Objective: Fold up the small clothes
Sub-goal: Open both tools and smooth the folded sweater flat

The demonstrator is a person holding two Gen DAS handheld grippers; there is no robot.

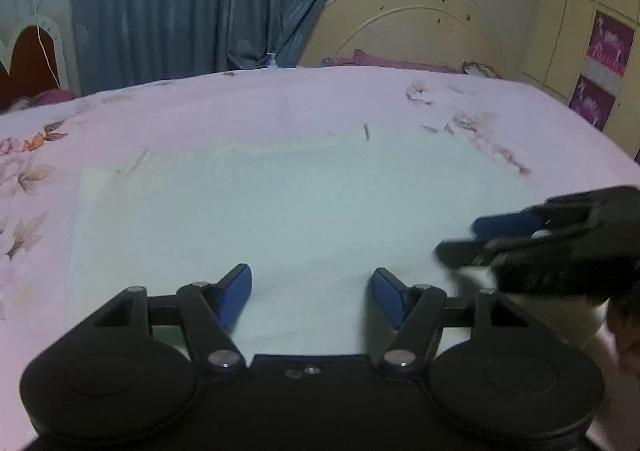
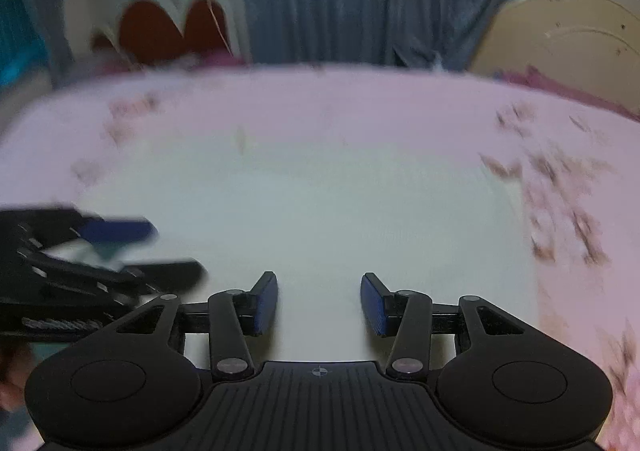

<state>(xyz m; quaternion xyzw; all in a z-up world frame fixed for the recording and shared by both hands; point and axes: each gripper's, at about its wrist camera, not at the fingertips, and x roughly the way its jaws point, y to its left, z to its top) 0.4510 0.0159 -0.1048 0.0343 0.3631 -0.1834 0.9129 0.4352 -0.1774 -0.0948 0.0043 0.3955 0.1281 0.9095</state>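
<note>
Your left gripper [image 1: 312, 293] and right gripper [image 2: 319, 303], jaws apart, empty, over the white cloth [image 1: 300, 203] at the bed's [image 1: 200, 103] near edge.

Both views are dimly lit with a cool cast. Fisheye bending is seen at the edges. The right wrist view is smeared by motion blur, and the pink bedsheet [image 2: 320, 107] pattern is left unreadable there.

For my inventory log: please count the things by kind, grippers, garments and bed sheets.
Grippers: 2, left gripper and right gripper, both open
Garments: 1, pale white cloth lying flat
Bed sheets: 1, pink floral sheet
Total: 4
</note>
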